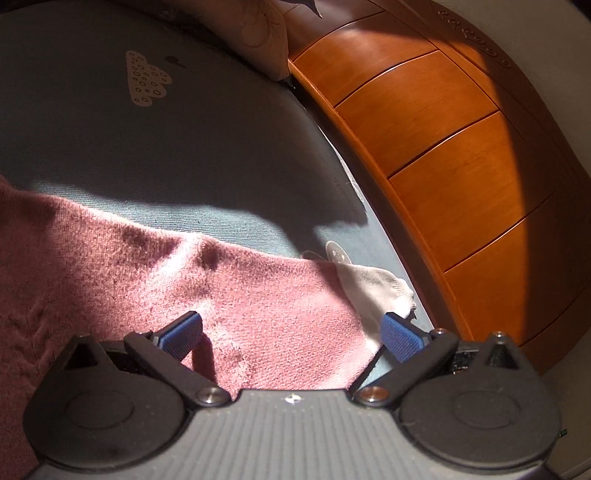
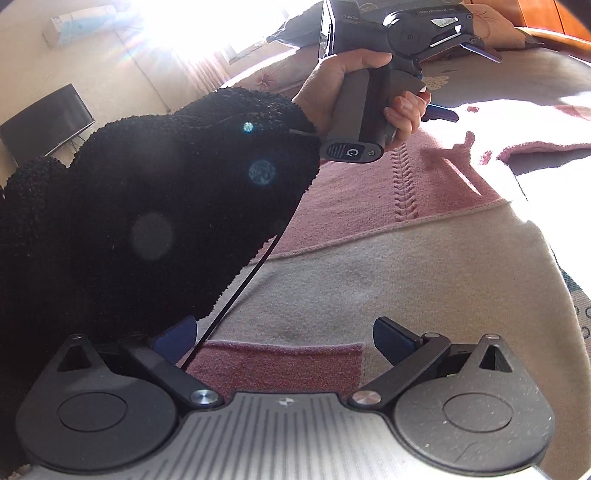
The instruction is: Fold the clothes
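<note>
A pink and cream knitted sweater lies spread on a grey-blue bed sheet. My left gripper hovers open just above the sweater's pink part, near its cream cuff; nothing sits between its blue pads. In the right wrist view the sweater shows a pink upper part and a cream band. My right gripper stands open low over the cream and pink hem. A hand in a fuzzy black sleeve holds the left gripper above the sweater's far side.
A wooden headboard curves along the bed's right edge, with a pillow at the top. A thin black cable hangs from the left gripper's handle across my right gripper. A dark screen stands by the far wall.
</note>
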{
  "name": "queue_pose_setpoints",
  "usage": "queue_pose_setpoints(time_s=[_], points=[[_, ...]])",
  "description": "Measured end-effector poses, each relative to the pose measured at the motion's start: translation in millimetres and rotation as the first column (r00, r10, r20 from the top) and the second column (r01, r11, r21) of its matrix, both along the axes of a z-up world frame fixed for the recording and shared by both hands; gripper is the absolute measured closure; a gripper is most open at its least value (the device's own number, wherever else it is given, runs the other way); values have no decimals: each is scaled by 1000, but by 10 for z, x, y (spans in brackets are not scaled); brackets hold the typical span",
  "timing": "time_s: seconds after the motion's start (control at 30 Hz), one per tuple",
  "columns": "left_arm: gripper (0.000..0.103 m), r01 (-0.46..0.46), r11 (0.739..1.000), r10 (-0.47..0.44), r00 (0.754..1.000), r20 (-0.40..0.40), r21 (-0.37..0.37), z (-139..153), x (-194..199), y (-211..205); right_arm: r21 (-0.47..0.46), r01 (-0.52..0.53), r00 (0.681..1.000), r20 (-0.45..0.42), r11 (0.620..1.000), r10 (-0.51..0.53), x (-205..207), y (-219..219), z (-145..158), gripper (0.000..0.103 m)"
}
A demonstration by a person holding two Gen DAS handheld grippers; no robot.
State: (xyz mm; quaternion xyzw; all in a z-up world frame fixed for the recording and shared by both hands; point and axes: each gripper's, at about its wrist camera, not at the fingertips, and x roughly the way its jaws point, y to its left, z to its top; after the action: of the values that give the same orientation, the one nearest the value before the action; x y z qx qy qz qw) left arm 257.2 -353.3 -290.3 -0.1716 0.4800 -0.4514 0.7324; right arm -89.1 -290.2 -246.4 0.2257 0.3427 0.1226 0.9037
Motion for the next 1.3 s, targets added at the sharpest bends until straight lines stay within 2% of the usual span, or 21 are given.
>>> queue_pose_setpoints(time_s=[0.07, 0.13, 0.23, 0.3, 0.37, 0.5, 0.6, 0.73, 0.9, 0.97, 1.1, 1.2, 1.3], points=[[2, -20, 1000, 20, 1000, -7, -11, -16, 10, 1, 5, 10, 1000, -6, 1000, -10, 7, -29, -14, 0], [2, -18, 1000, 18, 1000, -6, -11, 89, -32, 61, 10, 21, 1000, -12, 1000, -21, 16, -58, -34, 0], [1, -16, 999, 14, 998, 57, 30, 359, -165, 253, 6, 37, 999, -23, 999, -37, 44, -79, -57, 0], [1, -26, 997, 18, 992, 125, 68, 608, -302, 479, -13, 43, 999, -30, 999, -43, 67, -80, -80, 0], [1, -52, 995, 38, 987, 159, 87, 813, -457, 759, -35, 50, 998, -31, 998, -51, 87, -87, -101, 0], [1, -145, 982, 118, 972, 203, 121, 1163, -703, 1378, -47, 63, 998, -22, 997, -64, 112, -106, -132, 0], [1, -234, 962, 204, 958, 203, 138, 1290, -772, 1846, -61, 69, 997, -12, 996, -70, 128, -102, -152, 0], [1, -356, 920, 326, 927, 183, 162, 1224, -746, 2372, -102, 70, 998, 5, 992, -70, 150, -62, -165, 0], [1, -464, 865, 459, 885, 74, 189, 795, -660, 2937, -135, 68, 998, 19, 989, -66, 199, -31, -198, 0], [1, -471, 860, 475, 879, 28, 199, 594, -653, 3107, -148, 69, 998, 23, 987, -66, 208, -16, -207, 0], [1, -524, 818, 538, 843, 8, 236, 314, -779, 3467, -189, 61, 998, 29, 980, -57, 214, 31, -213, 0], [1, -560, 799, 571, 821, 15, 217, 249, -890, 3703, -209, 59, 998, 34, 976, -53, 218, 55, -218, 0], [1, -597, 784, 604, 797, 9, 171, 302, -957, 3803, -218, 64, 998, 41, 974, -56, 217, 72, -227, 0]])
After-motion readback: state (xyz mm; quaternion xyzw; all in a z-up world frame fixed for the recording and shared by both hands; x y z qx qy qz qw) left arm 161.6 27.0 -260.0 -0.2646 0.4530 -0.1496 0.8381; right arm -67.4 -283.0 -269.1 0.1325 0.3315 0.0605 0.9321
